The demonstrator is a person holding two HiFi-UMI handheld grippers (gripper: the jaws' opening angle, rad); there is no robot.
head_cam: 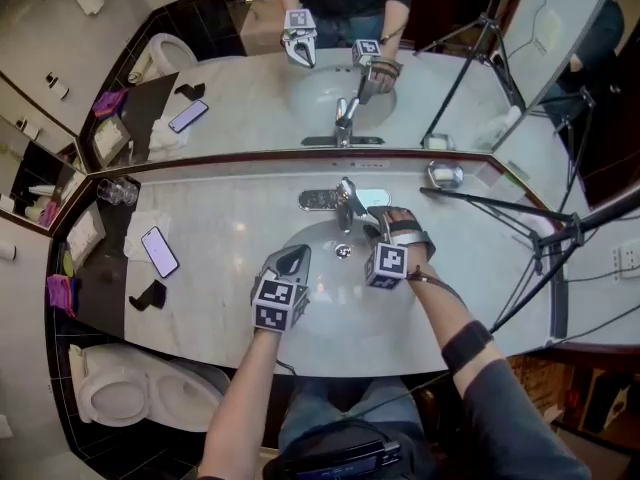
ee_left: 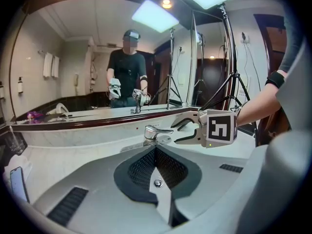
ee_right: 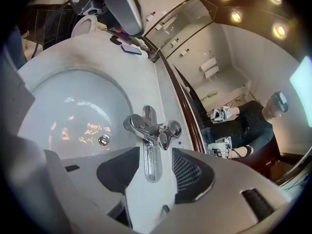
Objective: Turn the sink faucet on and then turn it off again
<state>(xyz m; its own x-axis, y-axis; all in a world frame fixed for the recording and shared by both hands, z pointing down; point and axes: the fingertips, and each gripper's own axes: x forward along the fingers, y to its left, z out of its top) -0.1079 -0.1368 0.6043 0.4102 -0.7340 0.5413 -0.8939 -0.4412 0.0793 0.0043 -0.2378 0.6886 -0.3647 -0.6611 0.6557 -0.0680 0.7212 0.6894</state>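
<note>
Faucet at back edge of counter, spout reaching out over basin. Right gripper nearer: jaws wide, empty, lever just ahead of gap. Left gripper closed on nothing, by basin's front rim.

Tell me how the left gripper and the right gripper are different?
The left gripper is shut; the right gripper is open. The right gripper is right up at the faucet, which sits just ahead of its jaws; the left gripper hangs farther back over the sink. Both are empty and tilt downward.
</note>
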